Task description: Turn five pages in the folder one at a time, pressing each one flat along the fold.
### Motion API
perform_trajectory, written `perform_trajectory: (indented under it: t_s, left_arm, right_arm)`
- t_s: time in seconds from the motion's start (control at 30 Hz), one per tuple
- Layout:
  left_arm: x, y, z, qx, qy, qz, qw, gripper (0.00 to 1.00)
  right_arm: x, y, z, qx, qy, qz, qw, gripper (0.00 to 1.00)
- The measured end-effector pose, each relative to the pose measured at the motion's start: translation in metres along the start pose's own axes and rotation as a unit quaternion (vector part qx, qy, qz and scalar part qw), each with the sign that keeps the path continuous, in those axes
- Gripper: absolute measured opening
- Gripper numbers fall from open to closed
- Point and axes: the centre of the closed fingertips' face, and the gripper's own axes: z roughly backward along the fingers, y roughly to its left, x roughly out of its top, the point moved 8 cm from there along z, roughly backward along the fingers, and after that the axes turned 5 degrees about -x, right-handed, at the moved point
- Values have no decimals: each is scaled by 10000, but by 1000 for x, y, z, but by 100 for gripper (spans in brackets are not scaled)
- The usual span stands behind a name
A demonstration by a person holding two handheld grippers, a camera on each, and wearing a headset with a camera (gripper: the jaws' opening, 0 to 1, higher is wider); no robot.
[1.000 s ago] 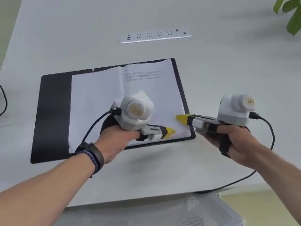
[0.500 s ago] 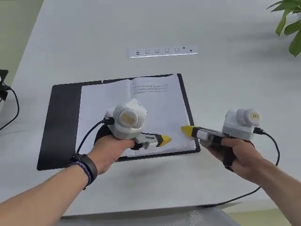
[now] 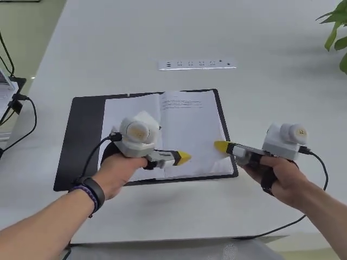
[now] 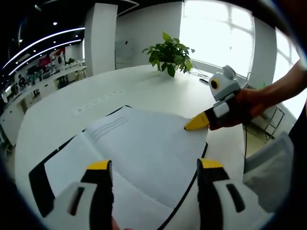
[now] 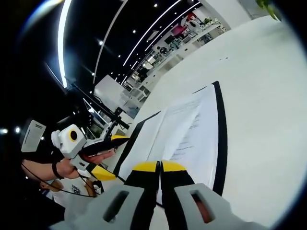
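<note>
Lying open toward the near edge of the bench (image 3: 260,32), the black folder (image 3: 87,138) shows white pages. Your left gripper (image 3: 181,157) hangs over its right page, jaws spread wide, empty; your right gripper (image 3: 219,145), jaws closed on nothing, points at that page's outer edge.

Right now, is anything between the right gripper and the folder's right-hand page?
Nothing visible does. The right gripper, jaws shut, already has its tip over the right-hand page of the folder, with bare paper ahead. The left gripper, open, hangs over the page's lower edge, off to one side.
</note>
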Motion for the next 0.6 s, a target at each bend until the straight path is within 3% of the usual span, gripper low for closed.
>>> perform_trajectory:
  t_s: [0.6]
  left_arm:
    - [-27,27,68,477,-228,318,9981,73]
  right_arm:
    - [11,57,-35,595,2,348,9976,0]
